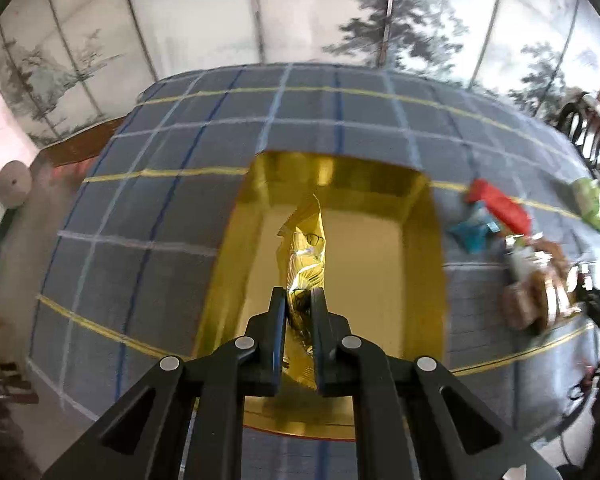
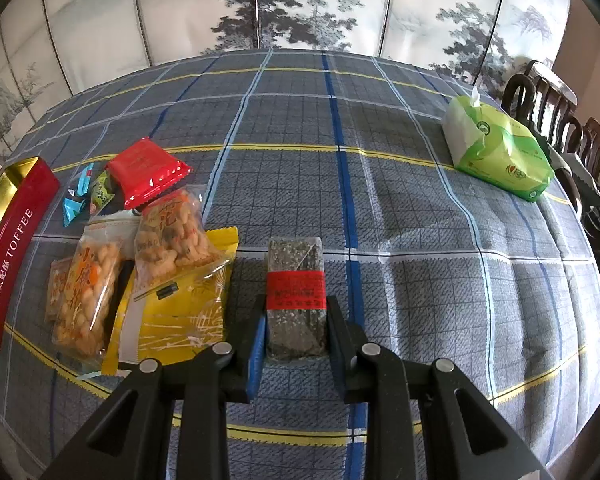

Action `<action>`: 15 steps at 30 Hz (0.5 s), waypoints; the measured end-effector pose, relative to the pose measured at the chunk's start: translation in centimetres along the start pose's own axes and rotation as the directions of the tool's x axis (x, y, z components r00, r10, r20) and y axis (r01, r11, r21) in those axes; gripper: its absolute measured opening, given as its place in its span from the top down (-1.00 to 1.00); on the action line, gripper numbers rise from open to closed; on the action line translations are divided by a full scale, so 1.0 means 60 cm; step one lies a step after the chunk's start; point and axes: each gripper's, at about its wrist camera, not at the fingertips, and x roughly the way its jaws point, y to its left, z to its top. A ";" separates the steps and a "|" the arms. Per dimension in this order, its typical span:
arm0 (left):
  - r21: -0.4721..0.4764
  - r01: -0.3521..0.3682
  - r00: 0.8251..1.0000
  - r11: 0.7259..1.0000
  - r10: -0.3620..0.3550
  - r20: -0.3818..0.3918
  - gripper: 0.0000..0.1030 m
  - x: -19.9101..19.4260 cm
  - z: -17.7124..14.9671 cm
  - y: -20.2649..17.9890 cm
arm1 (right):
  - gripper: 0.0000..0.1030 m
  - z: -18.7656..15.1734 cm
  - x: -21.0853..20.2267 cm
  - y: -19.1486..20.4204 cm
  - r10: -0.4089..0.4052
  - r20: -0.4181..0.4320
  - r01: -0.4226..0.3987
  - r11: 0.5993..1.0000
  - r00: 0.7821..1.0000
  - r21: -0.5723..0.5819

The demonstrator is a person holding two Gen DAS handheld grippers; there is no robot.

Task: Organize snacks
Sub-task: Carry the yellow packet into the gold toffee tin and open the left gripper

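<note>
My left gripper (image 1: 299,300) is shut on a gold foil snack packet (image 1: 306,252) and holds it above the open gold-lined box (image 1: 416,264). The packet hangs upright over the box's inside. The same box shows its red side, printed TOFFEE (image 2: 10,264), at the left of the right wrist view. My right gripper (image 2: 296,308) is shut on a dark seaweed bar with a red label (image 2: 296,280), just above the checked tablecloth (image 2: 400,184). A pile of snacks lies to its left: clear peanut snack bags (image 2: 90,292), a yellow packet (image 2: 180,312), a red packet (image 2: 148,172), and small blue and green sweets (image 2: 78,196).
A green tissue pack (image 2: 500,152) lies at the table's far right. Dark wooden chairs (image 2: 572,128) stand beyond the right edge. A painted folding screen (image 2: 300,4) closes off the back. The snack pile (image 1: 532,280) appears blurred to the right of the box in the left wrist view.
</note>
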 end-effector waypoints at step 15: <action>0.012 -0.054 0.998 0.998 0.054 -0.042 0.81 0.044 -0.035 0.015 | 0.48 0.000 -0.002 0.009 -0.032 -0.010 0.032 0.999 0.999 0.003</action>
